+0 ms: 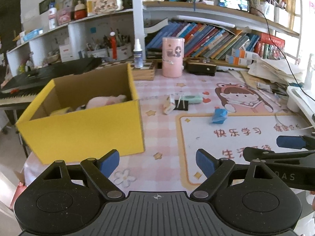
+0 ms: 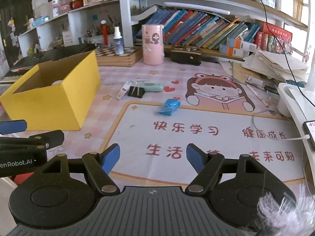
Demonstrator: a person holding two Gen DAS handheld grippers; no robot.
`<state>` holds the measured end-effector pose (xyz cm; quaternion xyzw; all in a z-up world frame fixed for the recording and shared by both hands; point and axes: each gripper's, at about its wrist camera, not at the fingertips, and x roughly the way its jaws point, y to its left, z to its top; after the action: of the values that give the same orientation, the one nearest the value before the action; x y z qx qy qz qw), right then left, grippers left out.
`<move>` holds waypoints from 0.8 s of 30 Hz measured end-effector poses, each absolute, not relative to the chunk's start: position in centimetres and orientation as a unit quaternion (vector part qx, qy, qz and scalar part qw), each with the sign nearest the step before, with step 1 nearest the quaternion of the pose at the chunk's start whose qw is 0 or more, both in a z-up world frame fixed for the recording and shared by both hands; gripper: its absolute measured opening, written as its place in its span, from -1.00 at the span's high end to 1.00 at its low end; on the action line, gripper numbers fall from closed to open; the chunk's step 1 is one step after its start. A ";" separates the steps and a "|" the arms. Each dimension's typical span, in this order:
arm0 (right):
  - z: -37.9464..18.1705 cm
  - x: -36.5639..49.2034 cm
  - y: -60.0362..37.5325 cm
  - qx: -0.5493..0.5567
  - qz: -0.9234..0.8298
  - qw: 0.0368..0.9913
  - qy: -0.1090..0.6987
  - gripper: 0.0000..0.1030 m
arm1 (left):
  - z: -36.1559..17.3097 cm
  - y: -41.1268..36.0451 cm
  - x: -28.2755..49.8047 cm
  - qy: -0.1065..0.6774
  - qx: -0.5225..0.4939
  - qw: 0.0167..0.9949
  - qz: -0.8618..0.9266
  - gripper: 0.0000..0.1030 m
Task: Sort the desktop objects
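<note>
A yellow cardboard box (image 1: 84, 129) (image 2: 51, 102) stands open on the left of the pink desk mat, with a pink plush toy (image 1: 106, 101) and a yellowish item inside. Loose on the mat lie a crumpled blue wrapper (image 1: 219, 115) (image 2: 169, 106), a black binder clip (image 1: 181, 104) (image 2: 136, 92), a small white carton (image 1: 169, 104) (image 2: 123, 90) and a mint green case (image 1: 192, 99) (image 2: 152, 86). My left gripper (image 1: 157, 162) is open over the mat, near the box's front corner. My right gripper (image 2: 153, 156) is open too, short of the blue wrapper. Nothing is between either pair of fingers.
A pink cylindrical tin (image 1: 172, 57) (image 2: 153, 44), a spray bottle (image 1: 137, 54) on a chessboard box (image 2: 116, 57) and a black case (image 2: 186, 56) stand at the back. Books fill the shelf behind. A paper pile (image 2: 275, 64) and white tray (image 2: 291, 98) crowd the right; a keyboard (image 1: 29, 84) lies left.
</note>
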<state>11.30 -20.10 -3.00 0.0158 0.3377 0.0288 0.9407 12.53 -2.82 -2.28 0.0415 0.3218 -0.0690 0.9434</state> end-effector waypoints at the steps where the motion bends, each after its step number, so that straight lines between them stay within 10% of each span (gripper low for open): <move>1: -3.1 11.6 -20.4 0.016 0.028 0.940 0.339 -0.43 | -2.3 -3.4 13.0 0.322 0.043 0.943 -0.072 -0.69; 24: -4.5 20.7 -26.9 0.000 0.076 0.927 0.366 -0.43 | -2.5 -9.3 20.1 0.319 0.035 0.947 -0.025 -0.69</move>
<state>20.69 -26.87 -4.46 0.0004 0.3661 0.0764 0.9274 20.12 -9.29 -2.47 0.0351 0.3189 -0.0247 0.9468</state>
